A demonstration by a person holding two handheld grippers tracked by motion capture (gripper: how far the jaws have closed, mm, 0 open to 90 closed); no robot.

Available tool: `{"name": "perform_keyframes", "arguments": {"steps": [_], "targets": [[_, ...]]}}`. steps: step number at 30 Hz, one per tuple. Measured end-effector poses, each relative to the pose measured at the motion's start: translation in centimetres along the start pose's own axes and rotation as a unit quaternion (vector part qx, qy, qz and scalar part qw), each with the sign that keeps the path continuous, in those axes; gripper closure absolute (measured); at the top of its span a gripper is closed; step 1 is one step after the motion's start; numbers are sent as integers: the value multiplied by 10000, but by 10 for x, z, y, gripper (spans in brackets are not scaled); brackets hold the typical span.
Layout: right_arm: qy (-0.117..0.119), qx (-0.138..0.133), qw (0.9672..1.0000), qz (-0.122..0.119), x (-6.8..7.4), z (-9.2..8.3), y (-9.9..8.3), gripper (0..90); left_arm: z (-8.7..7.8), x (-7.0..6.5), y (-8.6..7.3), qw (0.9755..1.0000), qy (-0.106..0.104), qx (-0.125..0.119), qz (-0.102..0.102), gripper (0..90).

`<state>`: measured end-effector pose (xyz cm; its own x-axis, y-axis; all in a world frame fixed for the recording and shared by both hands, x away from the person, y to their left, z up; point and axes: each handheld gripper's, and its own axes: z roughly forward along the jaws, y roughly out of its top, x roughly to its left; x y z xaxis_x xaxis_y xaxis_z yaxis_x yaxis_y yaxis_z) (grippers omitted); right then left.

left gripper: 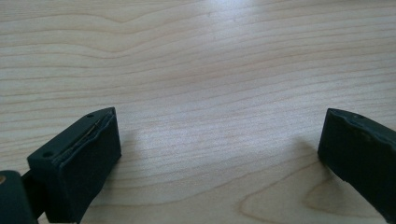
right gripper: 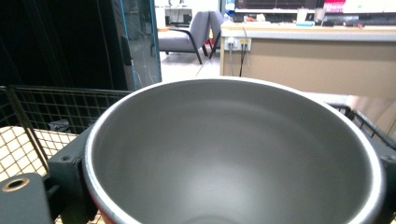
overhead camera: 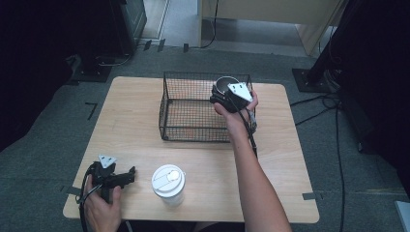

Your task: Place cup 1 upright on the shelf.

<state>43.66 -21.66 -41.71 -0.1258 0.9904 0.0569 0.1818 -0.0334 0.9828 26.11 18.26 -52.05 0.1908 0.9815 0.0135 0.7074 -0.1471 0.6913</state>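
Cup (right gripper: 233,154) sits clamped in right hand-held gripper (overhead camera: 227,94).

High view: dim, table (overhead camera: 145,125) lit from above, upper corners black. Gripper views: brighter and sharp, soft shadows beneath the jaws, glare at top centre.

The left tongs (overhead camera: 126,176) are black, with a grey three-cornered plate (overhead camera: 107,160) on top and a black cable (overhead camera: 83,193) looping from the rear. Seen in the left gripper view, their two jaws are blocky, matte black, each with a thin seam along the inner face and small round screw holes in the top edge; a brass-coloured insert sits in the body at the near left corner. The right tongs (overhead camera: 223,92) are black too, topped by a pale grey three-cornered plate (overhead camera: 240,91) with small holes, and a black cable (overhead camera: 251,133) trails along the forearm. Both forearms are without sleeves.
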Motion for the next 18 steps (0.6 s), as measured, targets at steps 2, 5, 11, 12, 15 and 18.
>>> {"name": "perform_keyframes", "arguments": {"steps": [2, 5, 11, 12, 15, 18], "targets": [[-39, 19, 10000, 15, -1, 3, -3, 68, 0, 0, 0, 10000, 0, 2, 1, 0], [-87, 58, 9999, -83, -1, 7, -7, 68, 0, 0, 0, 10000, 0, 0, 0, 0], [-65, 321, 9994, -140, 3, 16, -18, 67, 0, 0, 0, 10000, 0, 0, -1, 0], [-64, 389, 9991, -170, 4, 18, -20, 66, 0, 0, 0, 10000, -1, 2, 1, 0], [-105, 546, 9982, -238, 5, 21, -24, 65, 0, 0, 0, 10000, 1, 0, 0, 0], [-105, 672, 9975, -199, 5, 25, -25, 64, 0, 0, 0, 10000, 0, 0, -1, 0]]}}
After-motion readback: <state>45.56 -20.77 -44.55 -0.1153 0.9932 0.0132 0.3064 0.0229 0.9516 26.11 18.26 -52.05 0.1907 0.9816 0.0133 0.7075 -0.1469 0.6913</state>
